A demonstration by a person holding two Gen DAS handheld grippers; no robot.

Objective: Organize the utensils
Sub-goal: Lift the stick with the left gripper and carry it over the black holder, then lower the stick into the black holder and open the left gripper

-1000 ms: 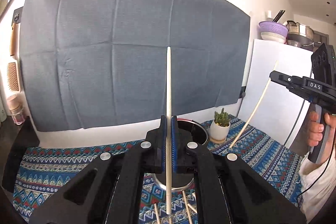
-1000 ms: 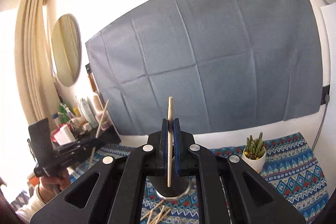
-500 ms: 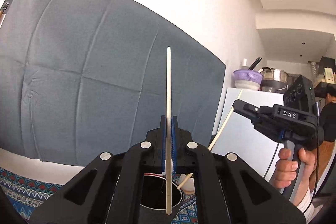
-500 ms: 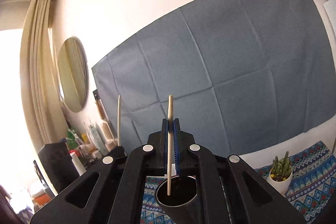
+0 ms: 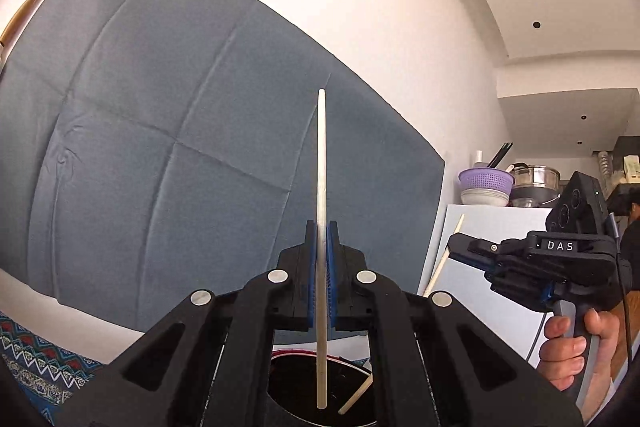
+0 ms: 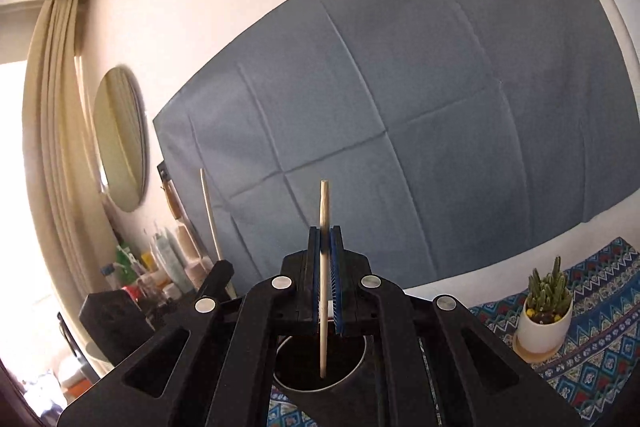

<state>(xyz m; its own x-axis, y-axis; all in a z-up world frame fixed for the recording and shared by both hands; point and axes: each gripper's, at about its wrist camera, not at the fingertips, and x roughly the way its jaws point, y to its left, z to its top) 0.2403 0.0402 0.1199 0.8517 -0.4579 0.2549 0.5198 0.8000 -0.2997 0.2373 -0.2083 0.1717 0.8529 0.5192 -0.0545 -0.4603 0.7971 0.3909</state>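
My left gripper (image 5: 321, 247) is shut on a pale wooden chopstick (image 5: 321, 187) that stands upright, its lower end over the mouth of a dark round holder (image 5: 304, 387). My right gripper (image 6: 325, 251) is shut on a second chopstick (image 6: 324, 211), its lower end over the same holder (image 6: 300, 367). In the left wrist view the right gripper (image 5: 460, 247) shows at right, its chopstick (image 5: 442, 263) slanting down into the holder. In the right wrist view the left gripper's chopstick (image 6: 210, 211) rises at left.
A patterned blue cloth (image 6: 592, 339) covers the table. A small potted cactus (image 6: 546, 311) stands at right. A grey cloth (image 6: 400, 107) hangs on the wall. Bottles (image 6: 160, 267) and a round mirror (image 6: 120, 139) are at left. A white fridge (image 5: 492, 267) stands at right.
Both grippers have tilted up and moved in over the holder with their chopsticks. The loose chopsticks on the table have dropped out of view.
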